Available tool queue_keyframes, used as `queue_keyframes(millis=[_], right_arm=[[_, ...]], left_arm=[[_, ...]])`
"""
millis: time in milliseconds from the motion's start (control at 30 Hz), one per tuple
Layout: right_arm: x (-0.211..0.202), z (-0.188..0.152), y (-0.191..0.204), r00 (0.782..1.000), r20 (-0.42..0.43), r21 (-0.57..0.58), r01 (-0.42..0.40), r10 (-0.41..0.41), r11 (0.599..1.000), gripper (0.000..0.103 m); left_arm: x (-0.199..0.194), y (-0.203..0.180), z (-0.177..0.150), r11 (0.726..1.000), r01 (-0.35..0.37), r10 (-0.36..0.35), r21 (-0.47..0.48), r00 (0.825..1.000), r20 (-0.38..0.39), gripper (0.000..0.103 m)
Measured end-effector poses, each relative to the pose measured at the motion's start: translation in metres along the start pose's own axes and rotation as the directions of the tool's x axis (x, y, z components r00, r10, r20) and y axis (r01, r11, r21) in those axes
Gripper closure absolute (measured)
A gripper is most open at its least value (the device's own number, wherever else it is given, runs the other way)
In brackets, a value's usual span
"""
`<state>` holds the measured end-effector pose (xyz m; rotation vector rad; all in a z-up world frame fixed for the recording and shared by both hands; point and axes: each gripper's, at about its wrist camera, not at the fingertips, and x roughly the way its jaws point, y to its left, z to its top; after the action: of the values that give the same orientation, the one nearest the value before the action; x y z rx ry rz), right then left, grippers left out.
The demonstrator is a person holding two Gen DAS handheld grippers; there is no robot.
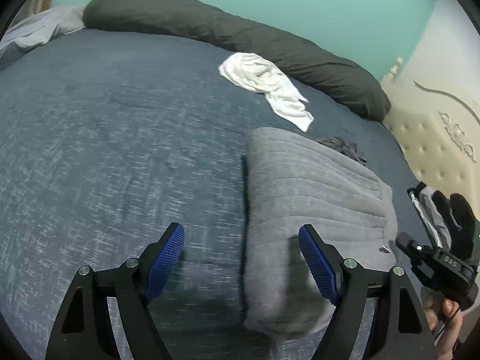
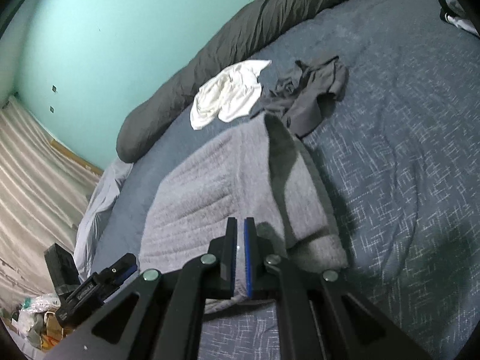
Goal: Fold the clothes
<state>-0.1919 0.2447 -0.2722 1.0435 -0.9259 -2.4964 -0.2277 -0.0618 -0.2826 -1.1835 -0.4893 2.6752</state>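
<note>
A folded, ribbed light grey garment (image 1: 315,186) (image 2: 216,186) lies on the blue bed cover (image 1: 105,120) (image 2: 405,120). My left gripper (image 1: 241,249) is open just above it, with its right finger over the garment's near left corner and its left finger over bare cover. My right gripper (image 2: 240,240) is shut, with its tips at the garment's other near edge; I see no cloth lifted in it. In the left wrist view the right gripper (image 1: 403,240) touches that edge. Beyond lie a crumpled white garment (image 1: 267,87) (image 2: 228,93) and a crumpled dark grey one (image 1: 342,147) (image 2: 312,90).
A long dark pillow (image 1: 210,30) (image 2: 240,39) runs along the teal wall. A cream tufted headboard (image 1: 435,135) bounds the right side, with black-and-white clothing (image 1: 444,210) (image 2: 456,15) near it. A pale sheet (image 1: 36,30) (image 2: 99,204) hangs off the far edge, and clutter (image 2: 39,309) lies on the floor.
</note>
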Motion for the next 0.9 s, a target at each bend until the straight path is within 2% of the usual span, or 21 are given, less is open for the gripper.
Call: queue_keyframes(millis=[67,133,167,267,367,433,467,500,567,733,900], right_arm=[[-0.004,-0.001,0.001,1.000,0.007,0.010,0.003,-0.003,1.000,0.096],[-0.007,-0.003,0.002,1.000,0.009,0.026,0.006,-0.006,1.000,0.088],[-0.009,-0.005,0.002,1.000,0.007,0.034,0.010,-0.010,0.999,0.082],[-0.014,-0.013,0.004,1.000,0.003,0.061,0.010,-0.010,0.998,0.075],[-0.016,-0.024,0.004,1.000,-0.018,0.115,-0.002,0.004,0.993,0.060],[-0.017,-0.032,0.005,0.999,-0.028,0.150,-0.027,0.031,0.988,0.056],[-0.017,-0.036,0.007,0.998,-0.036,0.163,-0.043,0.050,0.986,0.051],[-0.016,-0.041,0.009,0.997,-0.044,0.177,-0.059,0.068,0.982,0.041],[-0.013,-0.051,0.013,0.992,-0.063,0.208,-0.091,0.106,0.974,0.032],[0.005,-0.074,0.016,0.980,-0.123,0.291,-0.114,0.156,0.950,0.024],[0.026,-0.077,0.016,0.981,-0.116,0.355,-0.108,0.158,0.928,0.023]], left_arm=[[-0.001,0.004,-0.001,1.000,-0.008,0.008,-0.004,1.000,-0.003,0.021],[-0.002,0.006,-0.003,1.000,-0.014,0.014,-0.001,1.000,-0.010,0.020],[-0.002,0.007,-0.003,1.000,-0.016,0.016,0.001,1.000,-0.013,0.019],[-0.010,0.010,-0.008,1.000,-0.024,0.024,0.002,1.000,-0.009,0.014],[-0.017,0.014,-0.014,1.000,-0.031,0.031,-0.002,0.999,-0.006,0.004],[-0.021,0.019,-0.017,0.999,-0.036,0.036,-0.006,0.999,-0.008,0.000],[-0.023,0.021,-0.019,0.999,-0.039,0.039,-0.008,0.999,-0.008,0.000],[-0.025,0.024,-0.021,0.999,-0.042,0.042,-0.010,0.999,-0.009,0.000],[-0.030,0.029,-0.025,0.999,-0.047,0.047,-0.014,0.999,-0.010,0.000],[-0.040,0.044,-0.030,0.998,-0.050,0.049,-0.034,0.999,-0.009,0.000],[-0.046,0.059,-0.025,0.997,-0.052,0.052,-0.050,0.999,0.006,0.000]])
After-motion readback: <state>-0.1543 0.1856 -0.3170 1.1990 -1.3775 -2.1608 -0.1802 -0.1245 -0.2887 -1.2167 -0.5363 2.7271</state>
